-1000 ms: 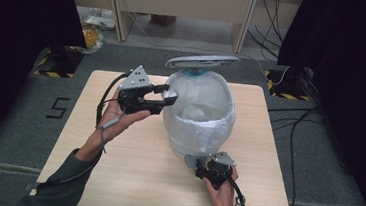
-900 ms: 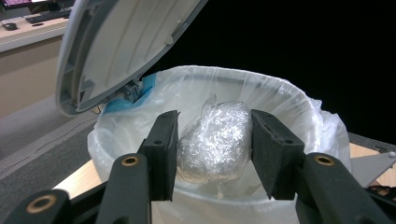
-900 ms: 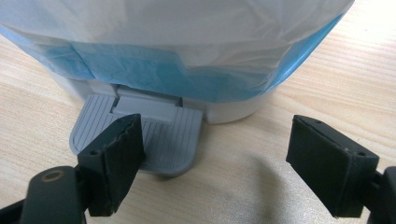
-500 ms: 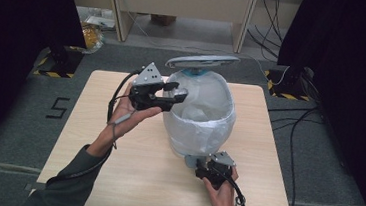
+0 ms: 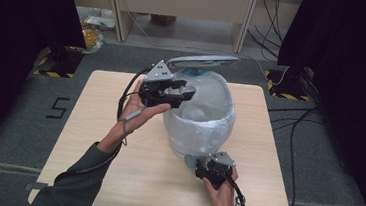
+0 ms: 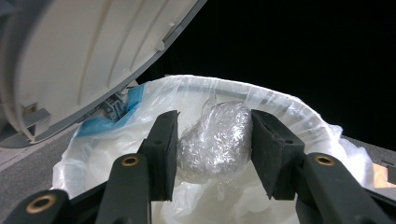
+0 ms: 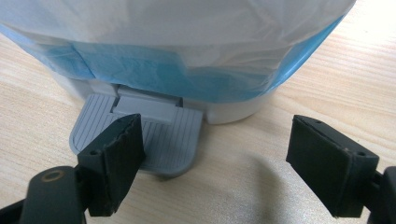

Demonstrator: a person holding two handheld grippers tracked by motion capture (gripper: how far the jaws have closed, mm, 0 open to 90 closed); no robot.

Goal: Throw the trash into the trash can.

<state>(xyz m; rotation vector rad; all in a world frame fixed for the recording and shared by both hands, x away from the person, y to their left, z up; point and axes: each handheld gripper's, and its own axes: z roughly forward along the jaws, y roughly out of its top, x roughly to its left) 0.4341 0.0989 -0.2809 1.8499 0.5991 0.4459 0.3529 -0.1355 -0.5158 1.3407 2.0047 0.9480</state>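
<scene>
Pale wood is the bench [image 5: 117,142] under my hands, and from the high view a small pedal bin [image 5: 201,112] lined with a white plastic bag [image 5: 203,130] stands near its middle, its grey lid [image 5: 203,61] standing open above the far rim. My left gripper [image 5: 184,92] is held over the near-left edge of the bin's mouth, with my left hand [image 5: 137,116] wrapped under its body and its cable looping back toward me. My right gripper [image 5: 204,166] sits low on the bench at the bin's near side, by the grey pedal [image 5: 193,160], with my right hand [image 5: 220,194] behind it. In the left gripper view, my jaws pinch a crumpled ball of clear plastic wrap [image 6: 212,140] between them, held above the open bag [image 6: 280,105]; the underside of the raised lid [image 6: 84,51] fills the upper left, and a strip of blue shows by the hinge. In the right gripper view, my jaws are spread wide and hold nothing. The left jaw lies over the ribbed grey pedal [image 7: 159,135], the right jaw is over bare wood [image 7: 243,163], and the bag [image 7: 187,42] hangs down over the bin's blue wall [image 7: 154,70].
</scene>
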